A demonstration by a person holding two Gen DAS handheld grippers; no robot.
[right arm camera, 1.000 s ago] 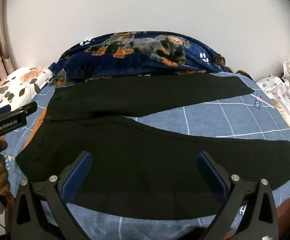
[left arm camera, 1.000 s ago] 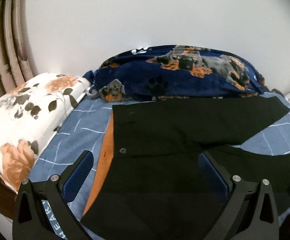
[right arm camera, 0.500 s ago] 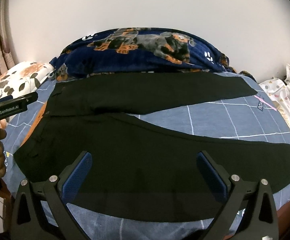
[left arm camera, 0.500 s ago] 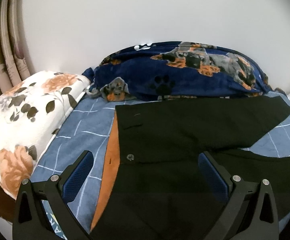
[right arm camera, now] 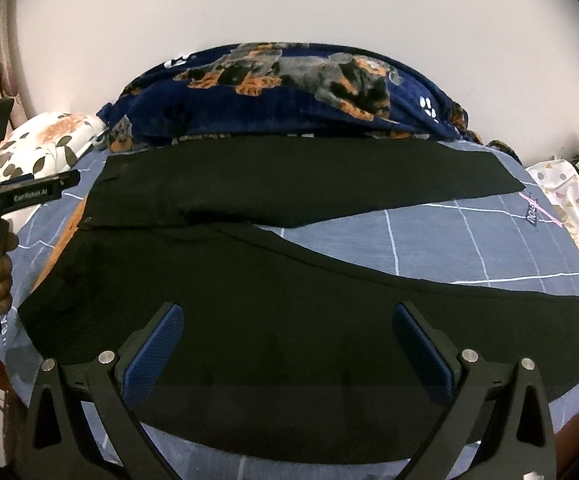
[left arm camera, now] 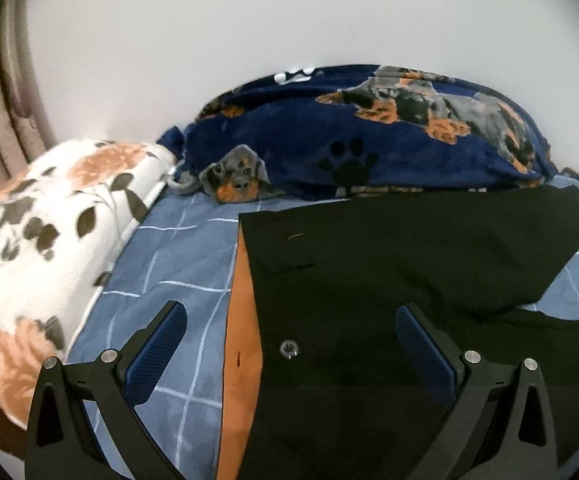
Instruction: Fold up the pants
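Right wrist: pants (right arm camera: 289,312) whole, left wrist: waist

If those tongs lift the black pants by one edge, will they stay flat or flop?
The black pants would probably flop: they lie limp and flat on the checked sheet. Probably light too, since the cloth looks thin. The spread legs would likely trail and drag.
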